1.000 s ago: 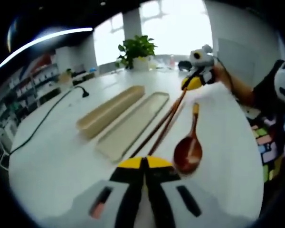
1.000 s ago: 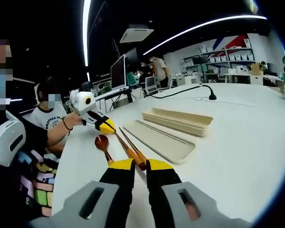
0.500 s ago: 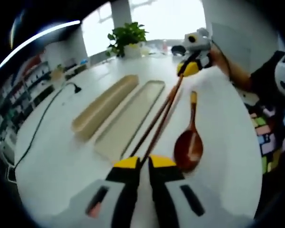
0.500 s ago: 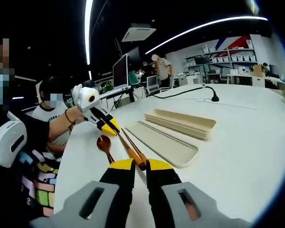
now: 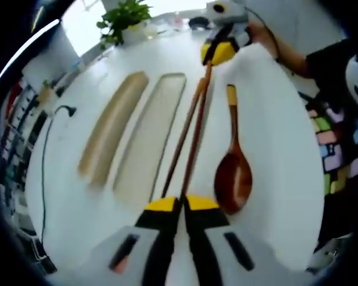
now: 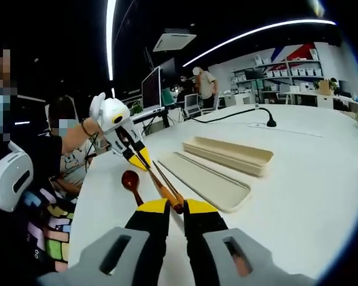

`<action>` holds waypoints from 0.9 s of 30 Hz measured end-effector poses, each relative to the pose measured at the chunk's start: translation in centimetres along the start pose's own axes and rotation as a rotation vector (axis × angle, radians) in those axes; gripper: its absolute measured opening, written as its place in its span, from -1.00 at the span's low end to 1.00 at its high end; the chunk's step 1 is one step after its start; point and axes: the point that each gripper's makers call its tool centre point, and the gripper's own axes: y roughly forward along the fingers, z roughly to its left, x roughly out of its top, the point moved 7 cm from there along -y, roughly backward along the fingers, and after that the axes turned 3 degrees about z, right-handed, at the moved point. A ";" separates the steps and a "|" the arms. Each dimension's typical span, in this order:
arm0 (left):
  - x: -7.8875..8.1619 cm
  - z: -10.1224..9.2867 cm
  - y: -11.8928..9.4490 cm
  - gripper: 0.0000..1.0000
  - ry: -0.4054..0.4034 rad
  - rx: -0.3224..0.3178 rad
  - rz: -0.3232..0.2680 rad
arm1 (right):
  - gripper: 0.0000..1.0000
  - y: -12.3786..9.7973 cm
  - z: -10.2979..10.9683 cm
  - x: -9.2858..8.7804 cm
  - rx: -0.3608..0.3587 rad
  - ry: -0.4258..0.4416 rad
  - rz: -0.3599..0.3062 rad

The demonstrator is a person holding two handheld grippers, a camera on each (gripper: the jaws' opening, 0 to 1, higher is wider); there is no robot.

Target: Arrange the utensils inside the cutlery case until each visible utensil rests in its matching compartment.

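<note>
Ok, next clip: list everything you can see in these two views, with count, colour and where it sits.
chopsticks: two, reddish brown, side by side, each end held between a gripper's jaws
spoon: one, dark red-brown wood, on the table beside the chopsticks, outside the case
case tray: one, beige, deeper half, farthest from the spoon
case lid: one, beige, shallow, between tray and chopsticks
table: one, white
cable with plug: one, black, far part of the table
potted plant: one, green, table's far edge
people: several, background
left gripper: black and yellow, closed on the chopsticks
right gripper: black and yellow, closed on their other end
</note>
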 end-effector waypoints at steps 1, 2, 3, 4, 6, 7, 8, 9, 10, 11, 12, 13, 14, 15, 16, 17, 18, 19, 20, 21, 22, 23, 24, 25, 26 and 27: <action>0.1 0.0 0.0 -0.91 0.005 -0.005 0.010 | -0.84 0.0 0.0 0.0 0.002 0.003 -0.004; 0.2 0.1 0.1 -0.91 0.022 -0.014 0.026 | -0.84 0.0 0.1 0.0 0.002 0.006 -0.004; 0.3 0.2 0.1 -0.91 0.031 -0.020 0.035 | -0.84 0.0 0.0 0.0 0.002 0.007 -0.002; 0.4 0.3 0.2 -0.91 0.029 -0.022 0.044 | -0.84 0.0 0.1 0.0 0.001 0.008 0.000; 0.5 0.5 0.2 -0.92 0.036 -0.032 0.061 | -0.84 0.0 0.1 0.0 0.000 0.006 0.002; 0.5 0.6 0.3 -0.92 0.038 -0.036 0.065 | -0.84 0.0 0.1 0.0 -0.001 0.006 0.002; 0.5 0.5 0.2 -0.92 0.045 -0.039 0.067 | -0.84 0.0 0.1 0.0 -0.002 0.007 0.001; 0.4 0.5 0.2 -0.93 0.057 -0.039 0.066 | -0.84 0.0 0.0 0.0 -0.003 0.008 0.000; 0.4 0.4 0.2 -0.94 0.102 -0.036 0.060 | -0.84 0.0 0.0 0.0 -0.004 0.010 0.000; 0.4 0.4 0.2 -0.95 0.161 -0.044 0.049 | -0.84 0.0 -0.1 0.0 -0.007 0.012 -0.001; 0.2 0.4 0.2 -0.96 0.166 -0.055 0.049 | -0.84 0.0 -0.1 0.0 -0.005 0.016 -0.002; 0.2 0.5 0.1 -0.96 0.149 -0.078 0.059 | -0.84 0.0 -0.1 0.0 -0.001 0.019 0.000; 0.3 0.7 0.2 -0.96 0.144 -0.079 0.066 | -0.84 0.1 0.0 0.0 0.003 0.018 0.000; 0.3 0.8 0.2 -0.96 0.147 -0.079 0.068 | -0.84 0.2 0.0 0.0 0.002 0.013 0.002; 0.3 0.7 0.2 -0.96 0.151 -0.081 0.069 | -0.84 0.2 0.0 0.1 0.000 0.010 0.001; 0.3 0.8 0.2 -0.96 0.149 -0.085 0.070 | -0.84 0.2 0.0 0.1 0.003 0.012 -0.004; 0.3 0.9 0.2 -0.96 0.144 -0.085 0.067 | -0.84 0.2 -0.1 0.2 0.003 0.014 -0.009; 0.2 0.8 0.2 -0.96 0.124 -0.100 0.062 | -0.84 0.2 -0.1 0.2 0.005 0.016 -0.010; 0.2 0.6 0.1 -0.96 0.076 -0.125 0.068 | -0.84 0.2 -0.2 0.2 0.008 0.017 -0.012; 0.2 0.7 0.0 -0.95 0.027 -0.135 0.074 | -0.84 0.2 -0.2 0.2 0.013 0.018 -0.014; 0.3 1.0 -0.1 -0.95 0.042 -0.118 0.068 | -0.84 0.2 -0.2 0.2 0.015 0.018 -0.015; 0.3 1.2 -0.1 -0.95 0.041 -0.108 0.067 | -0.84 0.2 -0.3 0.2 0.017 0.020 -0.018; 0.3 1.2 -0.2 -0.95 0.040 -0.110 0.068 | -0.84 0.3 -0.4 0.1 0.018 0.023 -0.019; 0.3 1.0 -0.3 -0.95 0.038 -0.119 0.071 | -0.84 0.3 -0.4 0.1 0.019 0.025 -0.019; 0.4 0.9 -0.4 -0.95 0.049 -0.118 0.071 | -0.84 0.3 -0.3 0.1 0.020 0.026 -0.022; 0.4 0.8 -0.5 -0.95 0.061 -0.116 0.073 | -0.84 0.2 -0.3 0.2 0.023 0.027 -0.029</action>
